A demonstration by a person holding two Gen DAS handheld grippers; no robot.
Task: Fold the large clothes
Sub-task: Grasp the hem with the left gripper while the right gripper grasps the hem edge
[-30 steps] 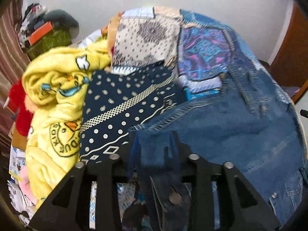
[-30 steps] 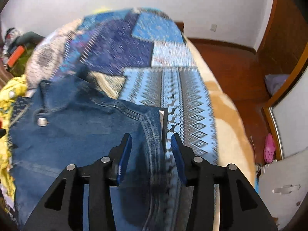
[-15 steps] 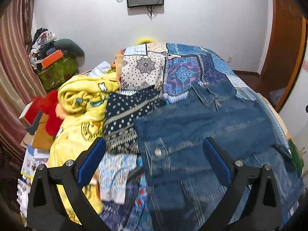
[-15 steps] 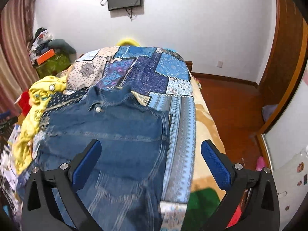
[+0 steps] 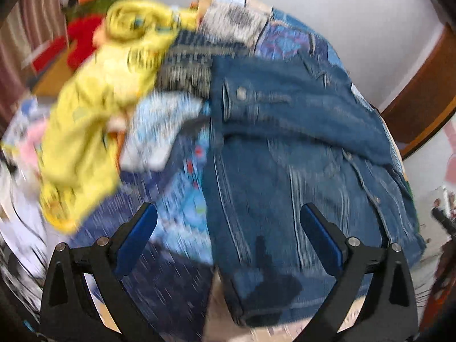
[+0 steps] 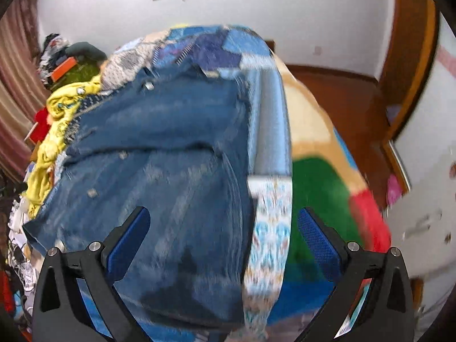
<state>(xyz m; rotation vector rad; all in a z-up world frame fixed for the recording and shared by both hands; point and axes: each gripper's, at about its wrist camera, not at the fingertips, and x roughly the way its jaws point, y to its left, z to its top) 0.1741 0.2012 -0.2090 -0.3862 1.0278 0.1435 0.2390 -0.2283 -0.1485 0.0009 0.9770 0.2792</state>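
While both views are smeared by motion, you can see your left gripper [image 5: 228,228] and right gripper [image 6: 223,228] with jaws spread wide and nothing between the blue pads, above the denim jacket [image 5: 285,148]. The jacket lies on the patchwork bedspread [image 6: 216,48], its upper part folded down across the body in a horizontal crease. A yellow blanket [image 5: 94,114] is heaped just beside the jacket's left edge, with a dotted navy cloth [image 5: 185,65] between them.

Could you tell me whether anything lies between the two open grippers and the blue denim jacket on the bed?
Nothing visible does: the left gripper and right gripper both hang open directly over the blue denim jacket.
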